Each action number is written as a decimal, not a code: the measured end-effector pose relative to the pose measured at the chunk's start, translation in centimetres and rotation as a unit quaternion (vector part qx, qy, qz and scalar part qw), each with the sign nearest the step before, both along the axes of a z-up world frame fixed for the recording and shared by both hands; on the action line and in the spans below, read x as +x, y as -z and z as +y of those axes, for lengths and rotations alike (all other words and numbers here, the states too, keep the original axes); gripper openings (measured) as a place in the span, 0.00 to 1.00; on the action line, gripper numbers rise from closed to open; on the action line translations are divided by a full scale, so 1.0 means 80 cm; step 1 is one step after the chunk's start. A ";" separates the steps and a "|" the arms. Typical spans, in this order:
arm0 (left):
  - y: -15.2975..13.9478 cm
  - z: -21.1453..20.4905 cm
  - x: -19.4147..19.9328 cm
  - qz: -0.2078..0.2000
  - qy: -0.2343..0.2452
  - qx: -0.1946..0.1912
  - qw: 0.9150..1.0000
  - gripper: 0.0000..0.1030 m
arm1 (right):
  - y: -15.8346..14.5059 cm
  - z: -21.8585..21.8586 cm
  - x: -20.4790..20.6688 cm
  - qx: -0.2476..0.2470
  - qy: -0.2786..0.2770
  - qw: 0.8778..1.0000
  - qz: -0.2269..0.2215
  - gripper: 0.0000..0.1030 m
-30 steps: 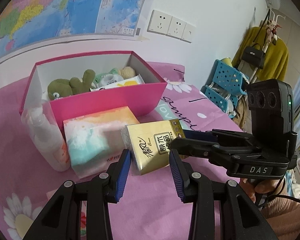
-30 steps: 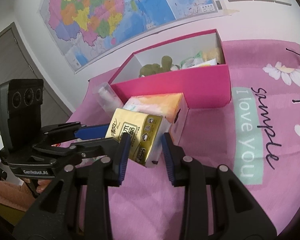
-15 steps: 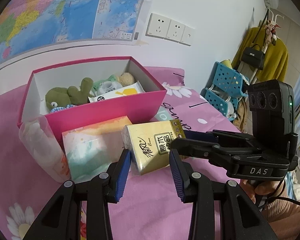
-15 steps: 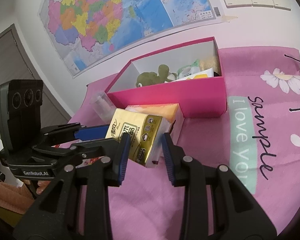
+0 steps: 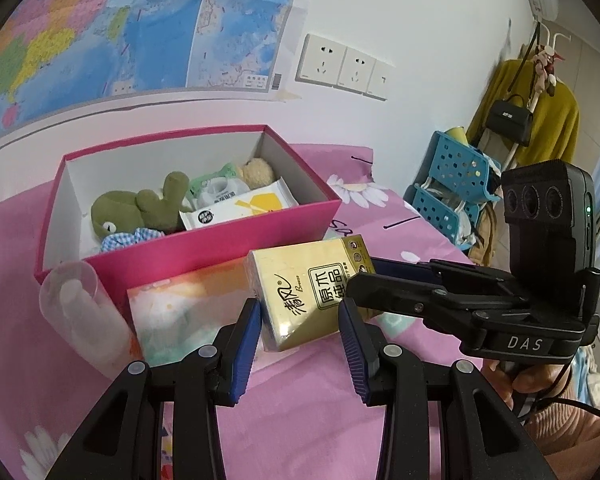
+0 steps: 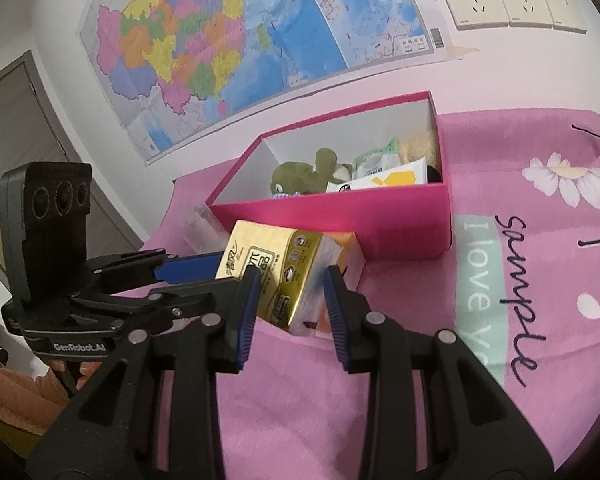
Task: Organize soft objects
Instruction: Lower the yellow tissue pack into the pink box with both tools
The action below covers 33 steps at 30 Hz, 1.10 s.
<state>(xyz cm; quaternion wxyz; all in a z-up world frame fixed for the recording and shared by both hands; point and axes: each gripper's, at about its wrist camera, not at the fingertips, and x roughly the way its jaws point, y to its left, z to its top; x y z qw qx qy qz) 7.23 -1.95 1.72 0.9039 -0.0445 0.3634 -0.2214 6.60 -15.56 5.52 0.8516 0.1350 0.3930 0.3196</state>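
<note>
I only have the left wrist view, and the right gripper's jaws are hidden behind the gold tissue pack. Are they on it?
Observer: Yes. In the right wrist view the right gripper has its jaws against both sides of the gold tissue pack, at its end.
Operator: Any room in the pink box's near right corner? The front wall hides it.
Observer: Partly. Something dark lies there beside the yellow-and-white wipes pack; I cannot tell what.
Operator: And the cloth behind that gripper?
Observer: Only pink cloth with a teal lettered band shows there.
</note>
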 end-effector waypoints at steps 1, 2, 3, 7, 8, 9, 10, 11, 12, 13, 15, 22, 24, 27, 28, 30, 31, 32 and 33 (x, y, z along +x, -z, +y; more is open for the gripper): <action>-0.001 0.000 0.001 -0.001 0.000 0.000 1.000 0.38 | -0.001 0.001 0.001 0.000 0.000 1.000 -0.001 0.35; -0.003 -0.001 0.003 -0.004 0.000 0.001 1.000 0.38 | -0.002 0.000 0.003 0.000 0.001 1.000 -0.002 0.35; -0.004 -0.001 0.004 -0.005 0.000 0.001 1.000 0.38 | -0.002 0.000 0.004 0.001 0.001 1.000 -0.003 0.35; -0.008 -0.001 0.008 -0.010 -0.002 0.004 1.000 0.38 | -0.005 0.000 0.008 0.001 0.004 1.000 -0.006 0.35; -0.009 -0.002 0.009 -0.012 -0.002 0.004 1.000 0.38 | -0.006 0.000 0.009 0.001 0.004 1.000 -0.008 0.35; -0.010 -0.001 0.010 -0.013 -0.002 0.005 1.000 0.38 | -0.007 0.000 0.010 0.001 0.004 1.000 -0.008 0.35; -0.011 -0.001 0.011 -0.013 -0.003 0.004 1.000 0.38 | -0.008 0.000 0.011 0.001 0.004 1.000 -0.010 0.35; -0.011 -0.001 0.012 -0.013 -0.003 0.004 1.000 0.38 | -0.008 0.000 0.012 0.001 0.004 1.000 -0.010 0.35; -0.011 -0.001 0.014 -0.013 -0.003 0.004 1.000 0.38 | -0.009 0.000 0.013 0.001 0.004 1.000 -0.011 0.35; -0.012 -0.001 0.015 -0.013 -0.004 0.004 1.000 0.38 | -0.009 0.000 0.014 0.000 0.004 1.000 -0.012 0.35; -0.013 -0.001 0.017 -0.015 -0.005 0.006 1.000 0.38 | -0.010 0.001 0.017 -0.001 0.004 1.000 -0.013 0.35; -0.013 -0.003 0.024 -0.016 -0.009 0.010 1.000 0.38 | -0.012 0.000 0.024 -0.001 0.008 1.000 -0.017 0.35; -0.013 -0.004 0.026 -0.017 -0.010 0.011 1.000 0.38 | -0.012 0.000 0.026 -0.002 0.010 1.000 -0.016 0.35; -0.015 -0.005 0.028 -0.019 -0.011 0.013 1.000 0.38 | -0.012 0.000 0.031 -0.001 0.010 1.000 -0.016 0.35; -0.015 -0.005 0.029 -0.019 -0.011 0.013 1.000 0.38 | -0.012 0.000 0.032 -0.001 0.010 1.000 -0.016 0.35; -0.015 -0.005 0.029 -0.020 -0.011 0.014 1.000 0.38 | -0.012 0.000 0.034 -0.001 0.010 1.000 -0.017 0.35; -0.016 -0.005 0.030 -0.020 -0.011 0.014 1.000 0.38 | -0.012 0.000 0.034 -0.001 0.010 1.000 -0.017 0.35; -0.016 -0.005 0.031 -0.020 -0.011 0.015 1.000 0.38 | -0.013 0.000 0.035 -0.001 0.010 1.000 -0.017 0.35; -0.016 -0.005 0.031 -0.021 -0.011 0.016 1.000 0.38 | -0.013 0.000 0.036 -0.002 0.010 1.000 -0.018 0.35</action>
